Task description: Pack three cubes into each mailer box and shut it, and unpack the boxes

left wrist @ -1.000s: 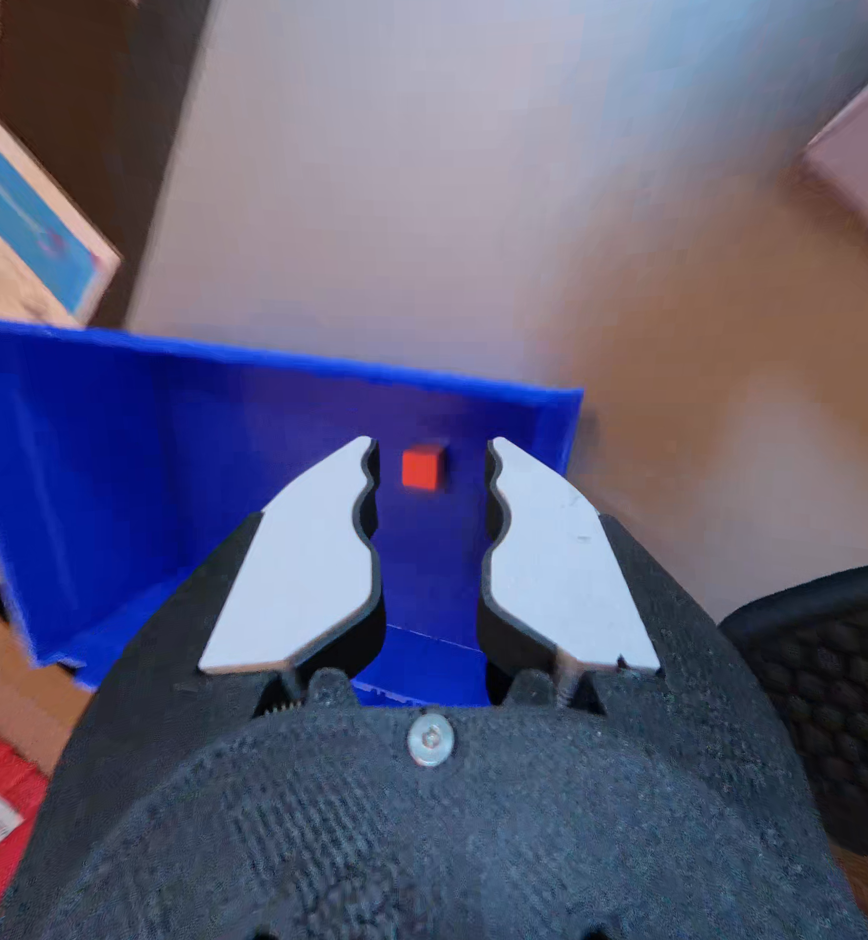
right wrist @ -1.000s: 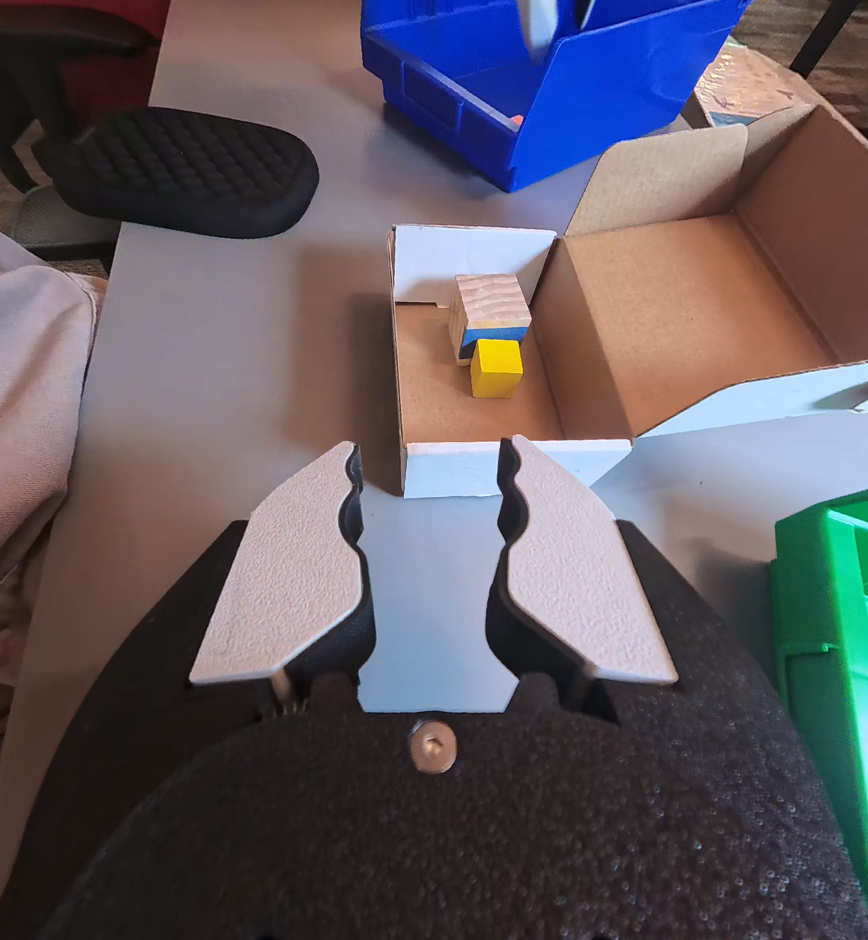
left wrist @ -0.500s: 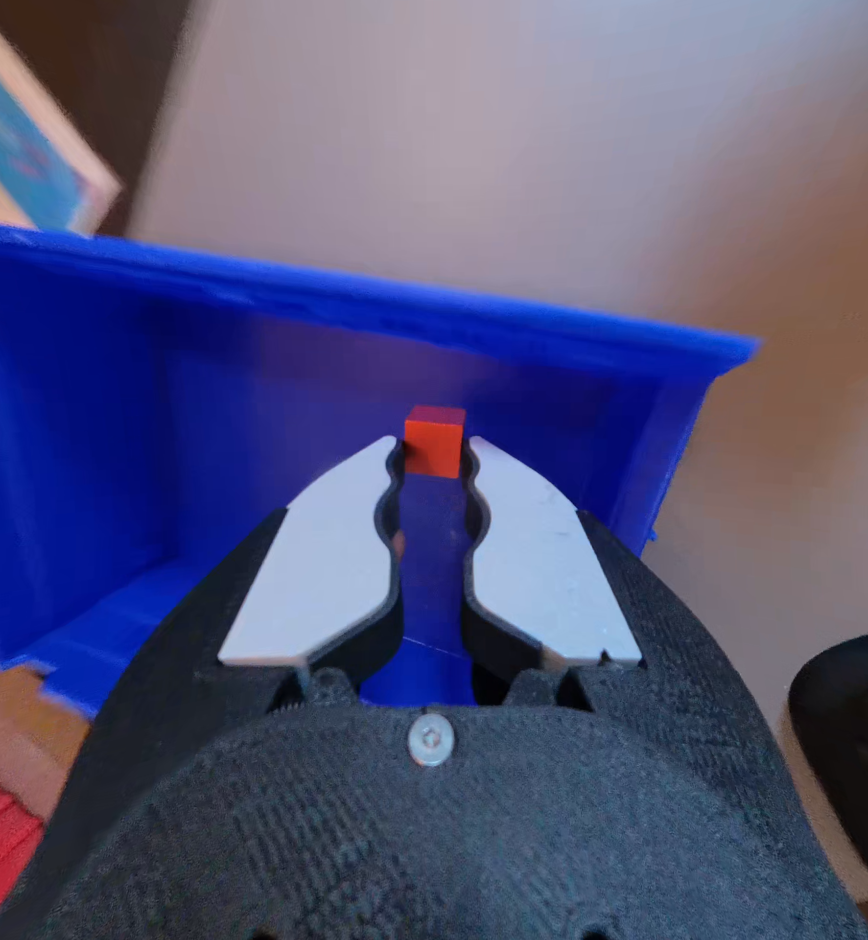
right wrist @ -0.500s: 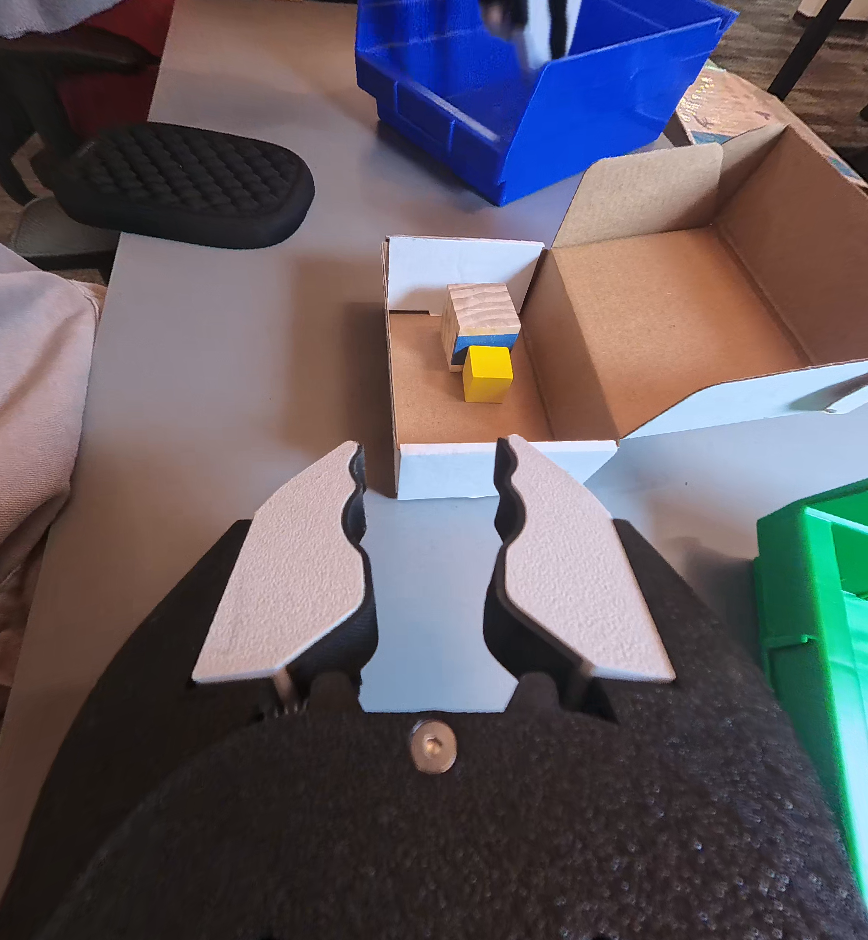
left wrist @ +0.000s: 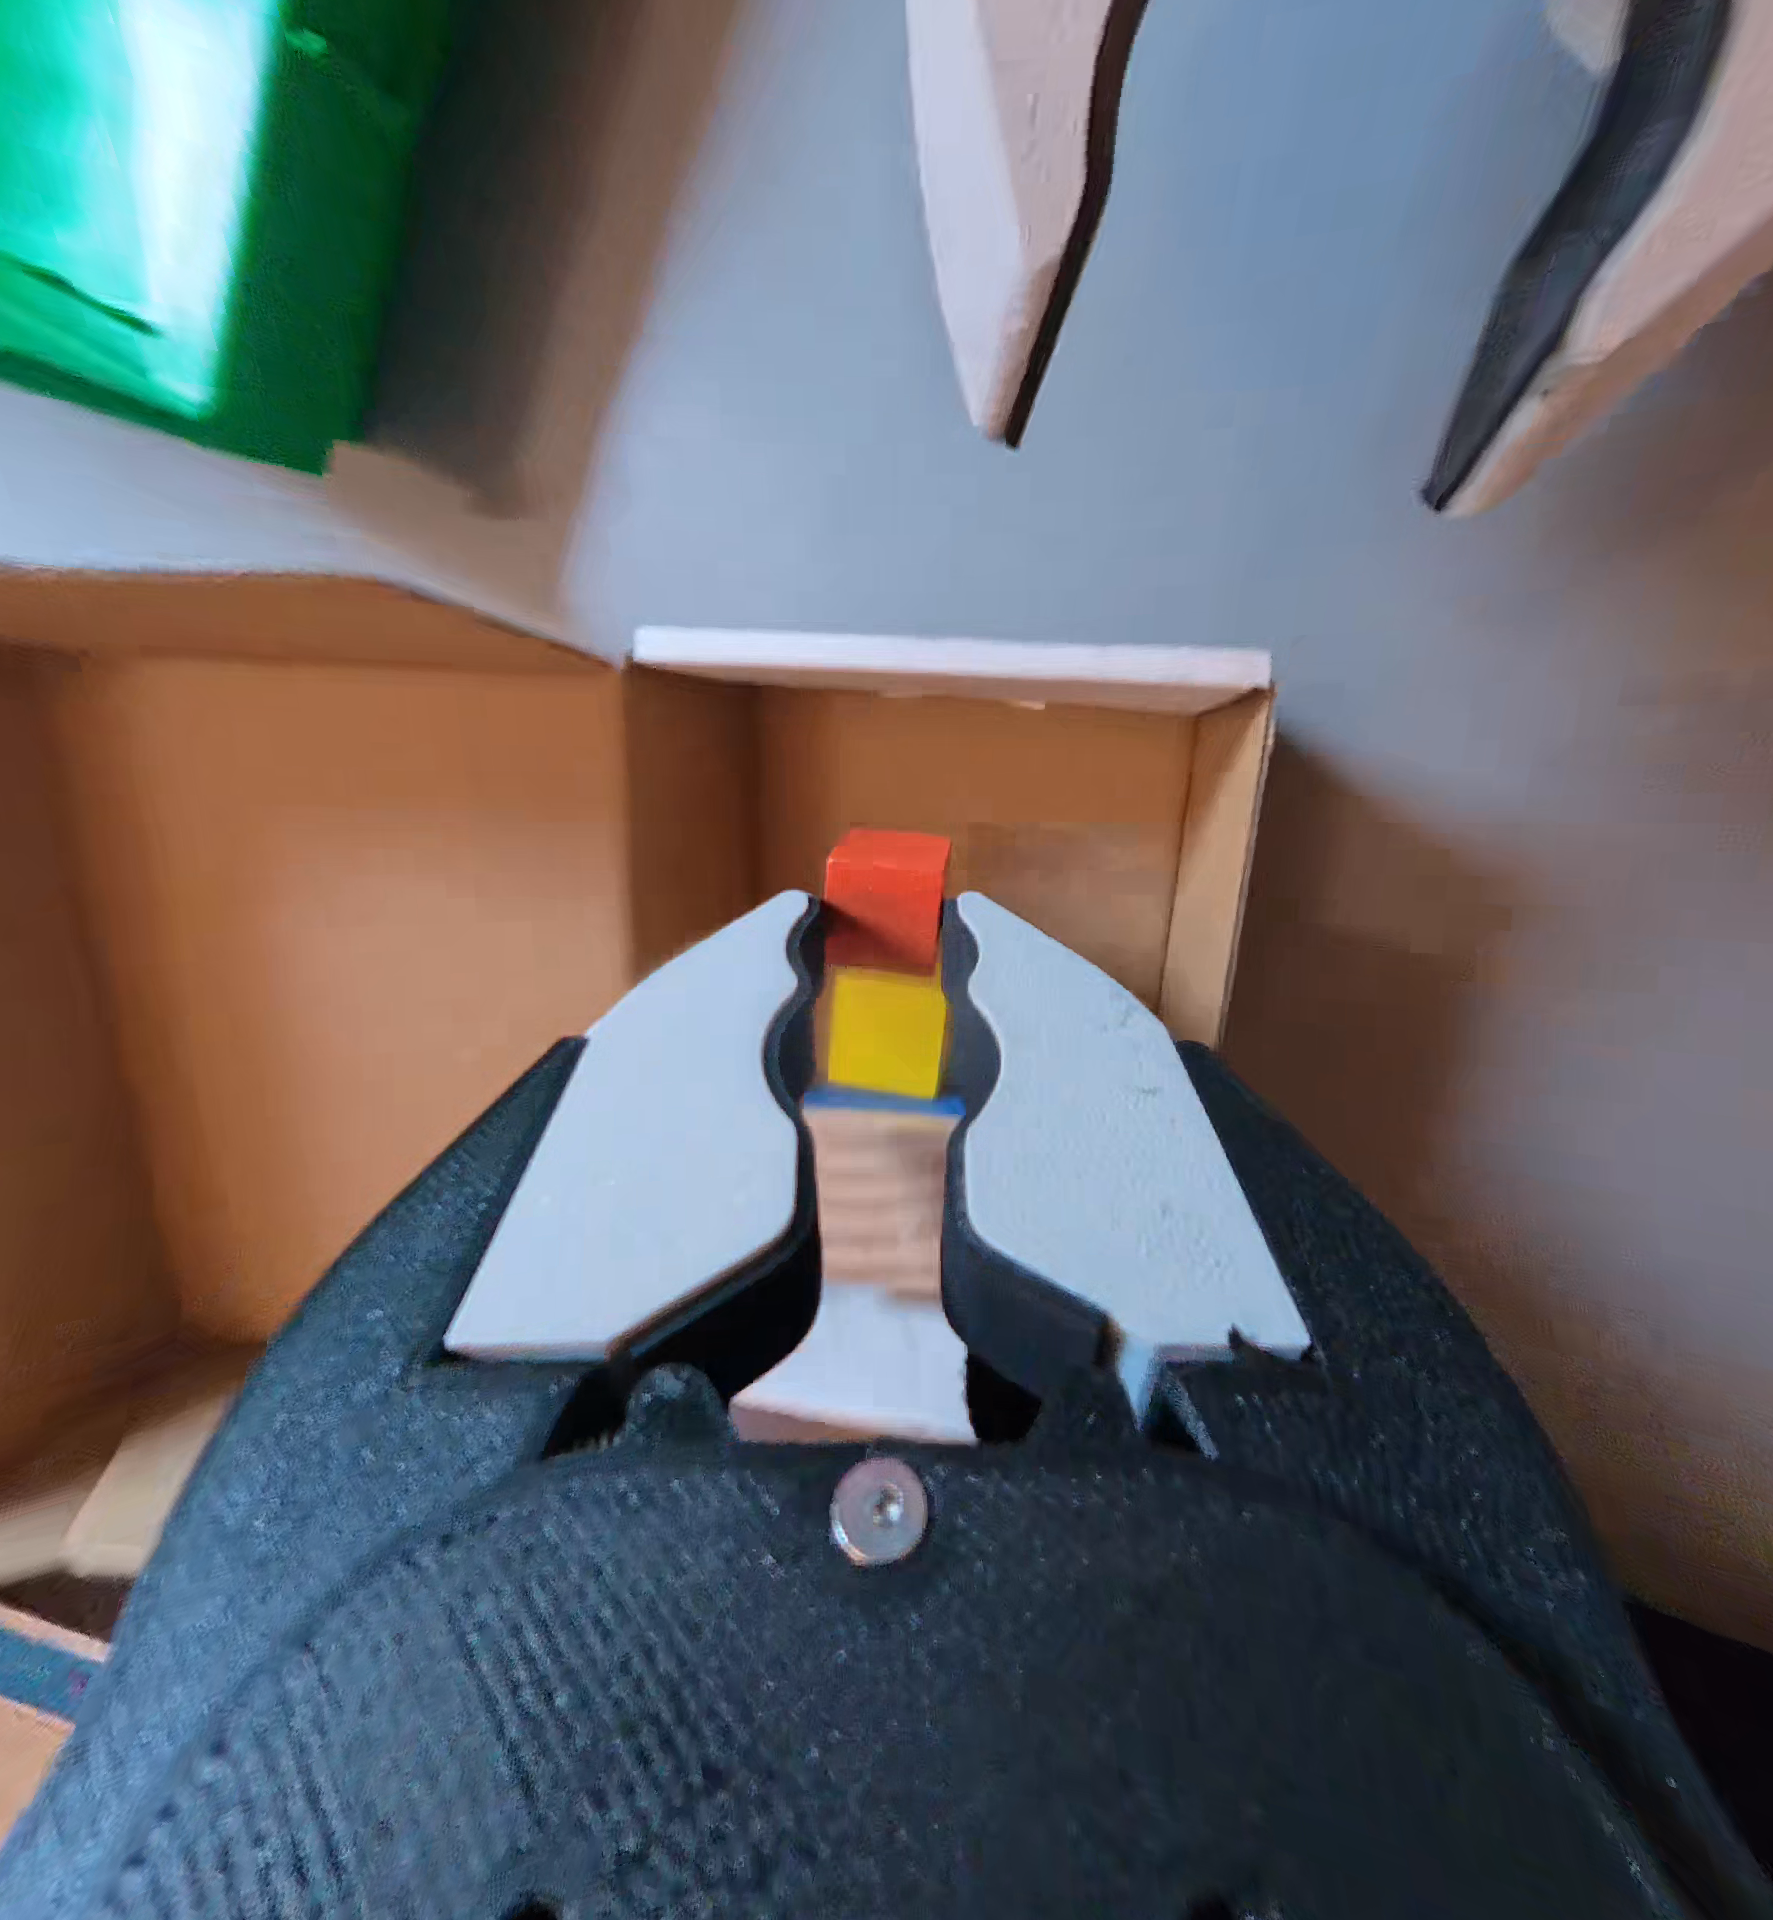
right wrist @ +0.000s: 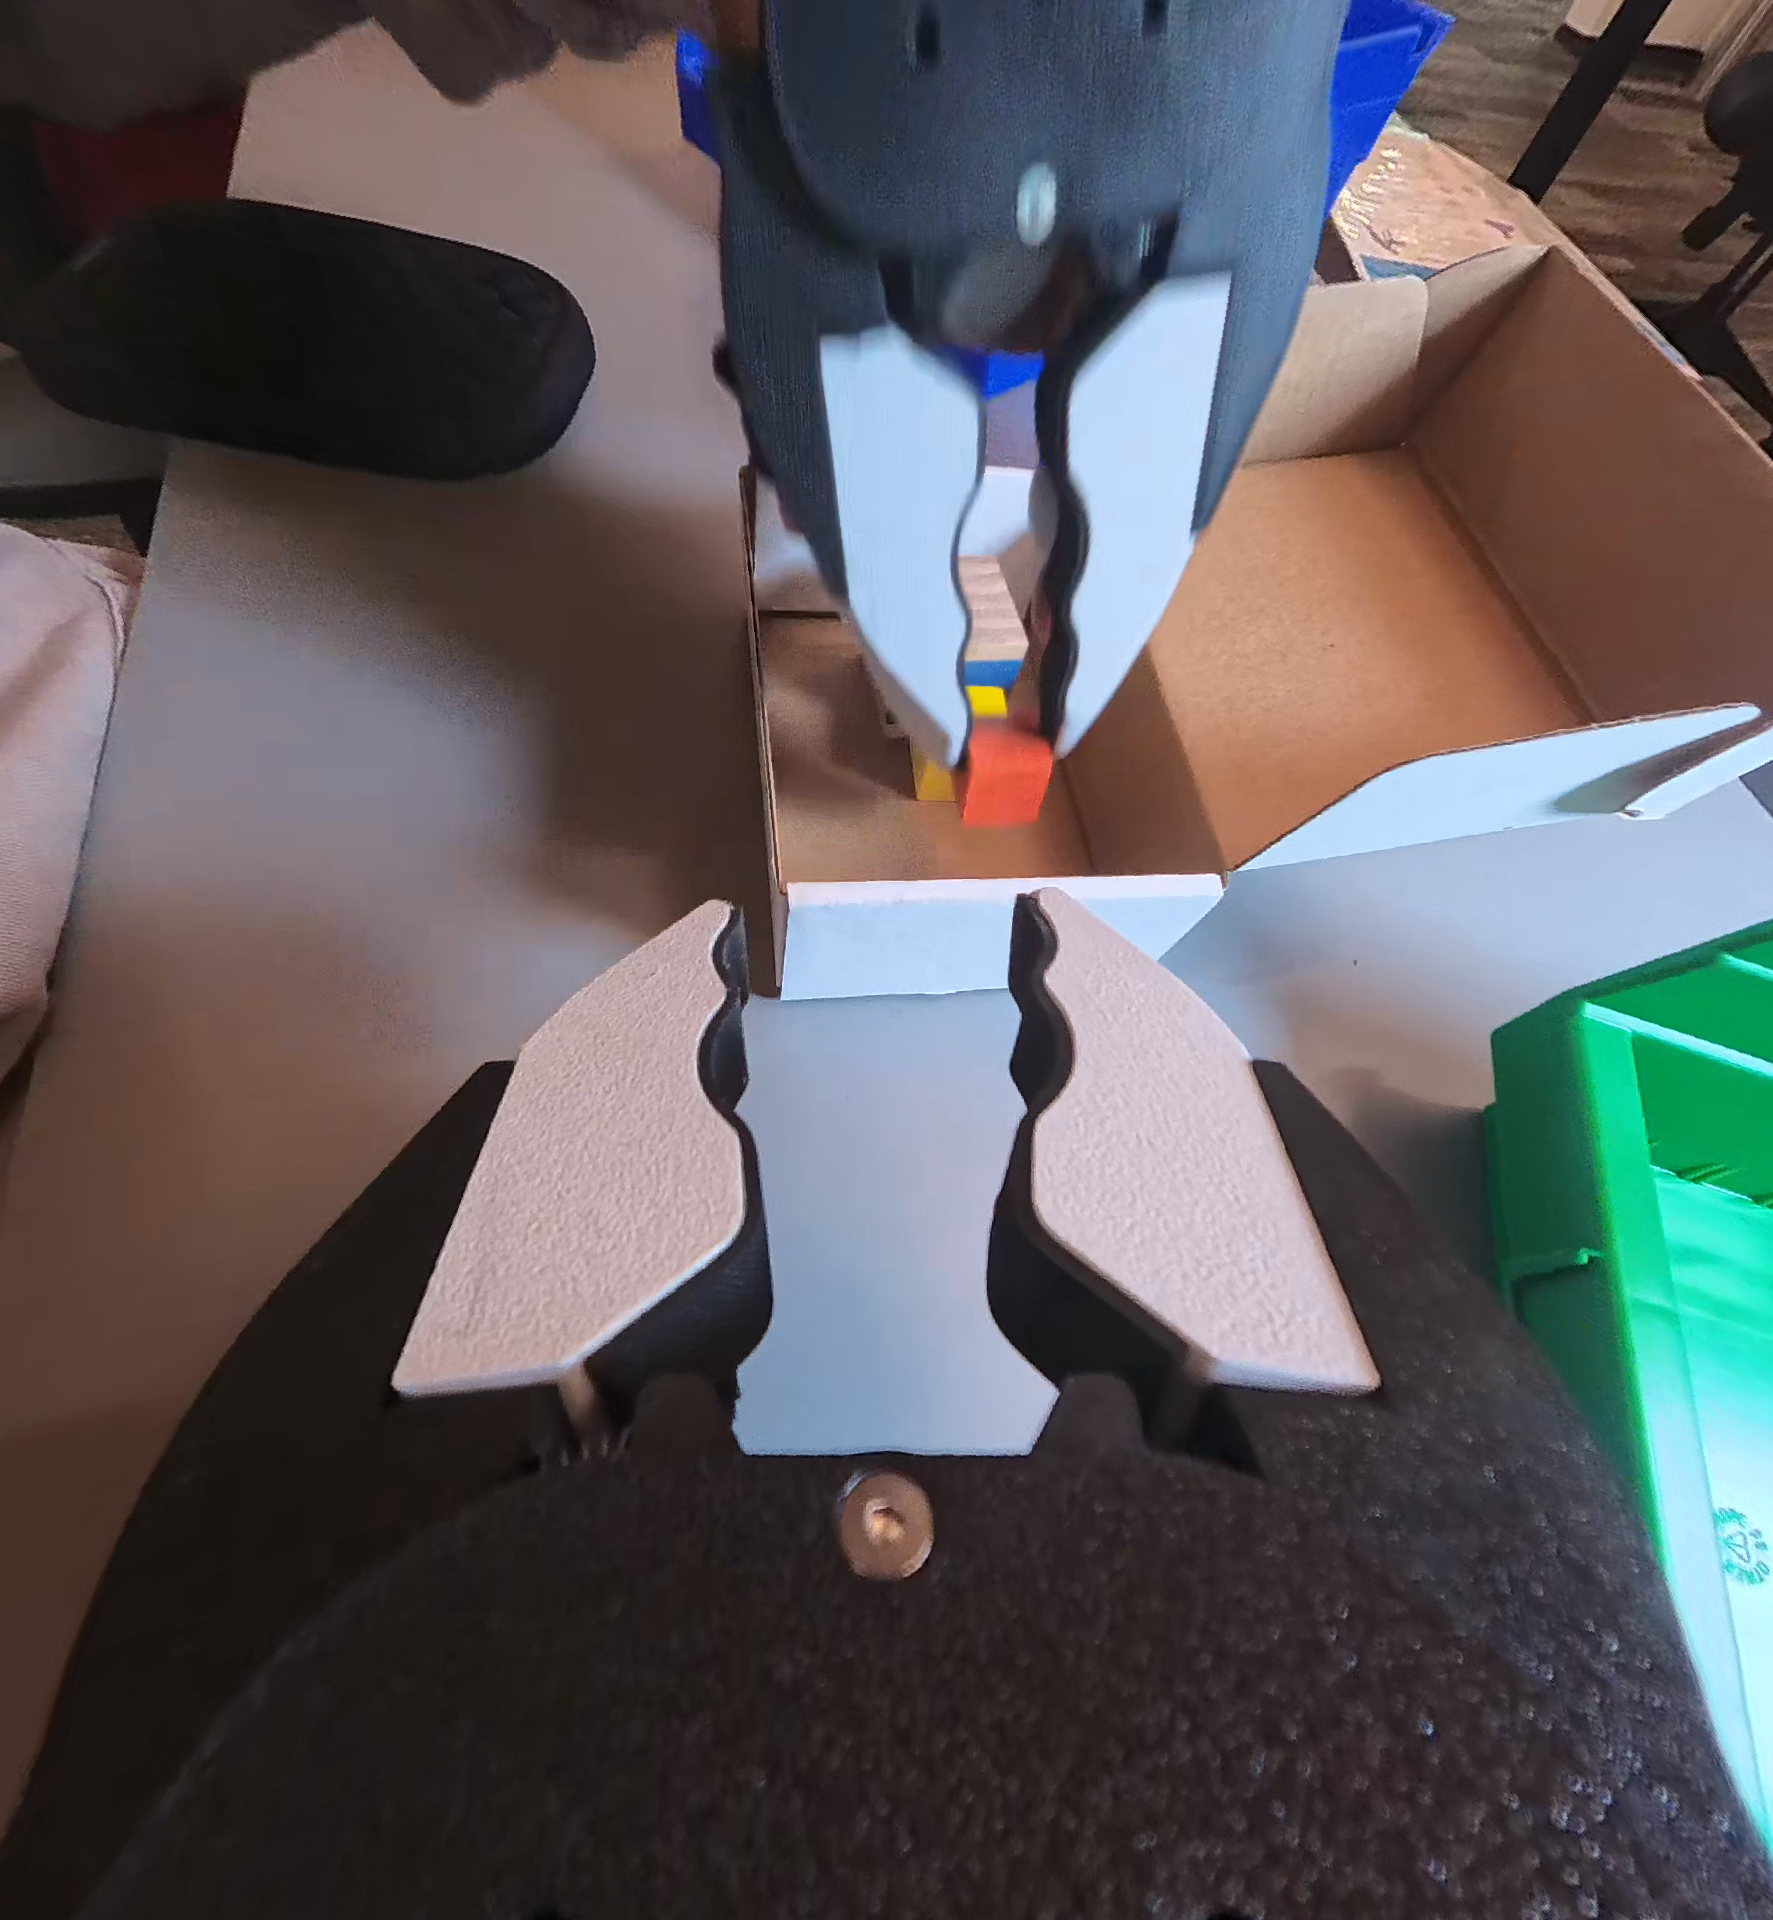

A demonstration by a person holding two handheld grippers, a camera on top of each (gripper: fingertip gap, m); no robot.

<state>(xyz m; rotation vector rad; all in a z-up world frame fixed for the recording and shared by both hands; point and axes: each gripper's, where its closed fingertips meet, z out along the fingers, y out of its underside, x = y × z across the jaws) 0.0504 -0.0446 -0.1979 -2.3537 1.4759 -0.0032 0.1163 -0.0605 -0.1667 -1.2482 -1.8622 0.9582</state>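
Observation:
My left gripper [left wrist: 887, 920] is shut on a small red cube [left wrist: 887, 883] and holds it low inside the open white mailer box [left wrist: 944, 665]. A yellow cube [left wrist: 882, 1034] and a wooden cube with a blue side [left wrist: 877, 1184] sit in the box behind it. In the right wrist view the left gripper [right wrist: 1007, 753] reaches down from the far side, with the red cube [right wrist: 1007, 784] just in front of the yellow cube [right wrist: 986, 701] and the wooden cube [right wrist: 996, 613]. My right gripper [right wrist: 877, 920] is open and empty, right at the box's near wall [right wrist: 996, 935].
The box's brown lid [right wrist: 1381, 623] lies open to the right. A green bin [right wrist: 1692, 1195] stands at the near right and also shows in the left wrist view [left wrist: 134, 208]. A blue bin [right wrist: 1381, 62] is behind the box. A black padded armrest [right wrist: 321, 332] is at the far left. Tip to tip, the grippers are about 8 cm apart.
My left gripper shut on the red cube in the blue bin, lifted it out and carried it into the mailer box. My right gripper stayed open in front of the box.

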